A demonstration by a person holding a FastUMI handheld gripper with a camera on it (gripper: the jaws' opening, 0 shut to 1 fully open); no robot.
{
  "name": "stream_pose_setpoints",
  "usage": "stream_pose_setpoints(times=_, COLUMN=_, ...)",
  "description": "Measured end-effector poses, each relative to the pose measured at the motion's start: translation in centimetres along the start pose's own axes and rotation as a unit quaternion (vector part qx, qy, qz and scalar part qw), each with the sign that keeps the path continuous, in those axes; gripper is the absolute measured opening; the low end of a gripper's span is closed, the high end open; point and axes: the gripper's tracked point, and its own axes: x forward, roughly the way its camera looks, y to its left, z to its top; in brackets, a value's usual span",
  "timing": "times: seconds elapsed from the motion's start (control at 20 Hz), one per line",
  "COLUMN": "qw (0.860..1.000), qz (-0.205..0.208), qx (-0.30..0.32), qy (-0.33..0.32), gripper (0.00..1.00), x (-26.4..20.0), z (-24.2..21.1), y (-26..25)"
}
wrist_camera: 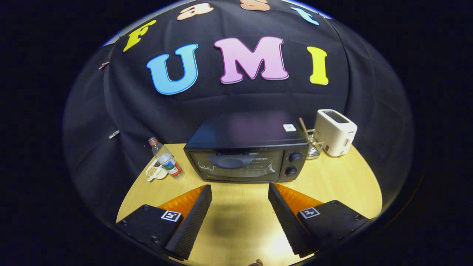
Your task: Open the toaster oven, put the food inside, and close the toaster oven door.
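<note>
A black toaster oven sits at the centre of the frame on a light wooden tabletop, its door shut and its glass front facing the camera, its long axis running left to right, two knobs stacked at its right end. The gripper hovers low in the frame with its fingers spread wide apart, holding nothing, the oven just ahead of them. Left of the oven stand a water bottle and a small white dish. To the right, in the upper right of the tabletop, a glass holder sits beside a white toaster.
</note>
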Motion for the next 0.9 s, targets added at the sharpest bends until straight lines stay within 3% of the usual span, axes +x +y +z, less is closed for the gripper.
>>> stream_pose_setpoints(times=0.25, qw=0.993, qz=-0.014, qx=-0.027, qy=-0.116, gripper=0.99, x=-7.1, z=11.8, y=-4.0)
stream_pose_setpoints(times=0.6, qw=0.961, qz=-0.028, qx=-0.074, qy=-0.264, gripper=0.98, x=-18.4, z=26.8, y=-4.2)
stream_pose_setpoints(times=0.8, qw=0.934, qz=0.003, qx=-0.06, qy=-0.352, gripper=0.98, x=-24.6, z=32.4, y=-0.6)
stream_pose_setpoints(times=0.9, qw=0.928, qz=0.007, qx=-0.052, qy=-0.37, gripper=0.97, x=-26.6, z=33.5, y=-0.4)
